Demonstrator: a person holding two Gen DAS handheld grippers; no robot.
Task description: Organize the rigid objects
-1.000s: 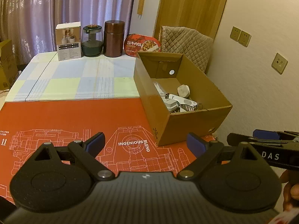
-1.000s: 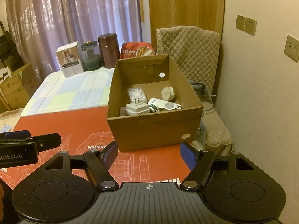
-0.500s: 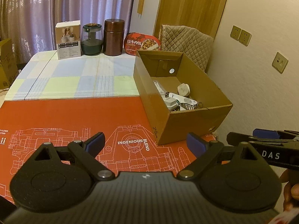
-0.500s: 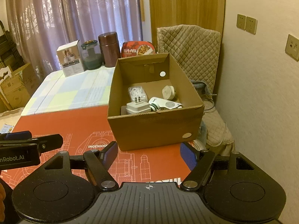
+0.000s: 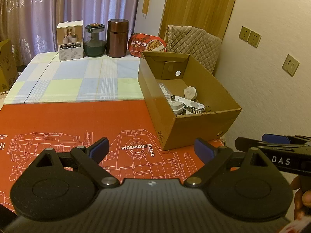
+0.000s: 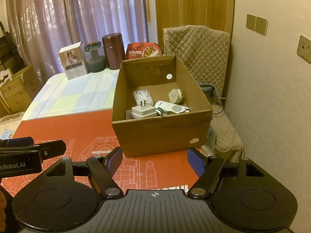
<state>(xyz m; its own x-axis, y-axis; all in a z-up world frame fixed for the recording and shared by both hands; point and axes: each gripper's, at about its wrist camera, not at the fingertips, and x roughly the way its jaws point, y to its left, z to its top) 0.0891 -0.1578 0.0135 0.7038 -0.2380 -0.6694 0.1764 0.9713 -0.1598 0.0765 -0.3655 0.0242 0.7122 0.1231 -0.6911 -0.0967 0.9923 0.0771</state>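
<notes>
An open cardboard box (image 5: 196, 130) (image 6: 161, 134) stands at the right edge of the table. Inside lie a white plug adapter (image 6: 142, 111), a white device (image 6: 172, 108), a round beige plug (image 6: 176, 96), a bag of white cable (image 6: 141, 96) and a small metal spring clip (image 5: 194, 109). My left gripper (image 5: 150, 149) is open and empty over the red mat, short of the box. My right gripper (image 6: 155, 159) is open and empty in front of the box. Each gripper shows at the edge of the other's view.
At the table's far end stand a white carton (image 5: 71, 40), a dark green jar (image 5: 94, 39), a brown canister (image 5: 118, 37) and a red food tub (image 5: 147, 44). A red printed mat (image 5: 77, 128) covers the near table. A quilted chair (image 6: 196, 44) stands behind the box; wall on the right.
Both grippers have drawn back slightly and risen a little; the box and far objects sit a bit farther off. Jaws stay open.
</notes>
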